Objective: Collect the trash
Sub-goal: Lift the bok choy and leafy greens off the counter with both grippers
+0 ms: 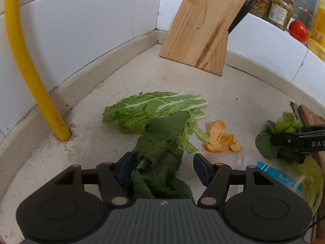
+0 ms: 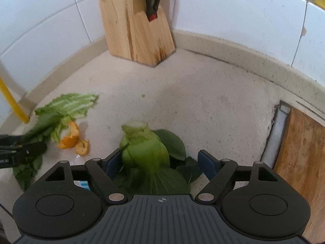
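Observation:
Dark green wilted leaves (image 1: 160, 158) lie on the counter between the fingers of my open left gripper (image 1: 164, 165), whose blue pads stand on either side. A pale cabbage leaf (image 1: 154, 107) lies just beyond, and an orange peel (image 1: 221, 139) to its right. My right gripper (image 2: 160, 162) is open around a bok choy stub (image 2: 144, 146) with dark leaves. The bok choy also shows in the left wrist view (image 1: 284, 134) under the right gripper's black finger. The orange peel (image 2: 74, 140) and cabbage leaf (image 2: 71, 103) show at the left of the right wrist view.
A wooden knife block (image 1: 201, 26) stands in the back corner by the tiled wall. A yellow pipe (image 1: 30, 69) rises from the counter at left. Jars (image 1: 280, 10) and a tomato (image 1: 298, 30) sit on a ledge. A wooden board (image 2: 300, 158) lies at right, and a blue-striped wrapper (image 1: 276, 174).

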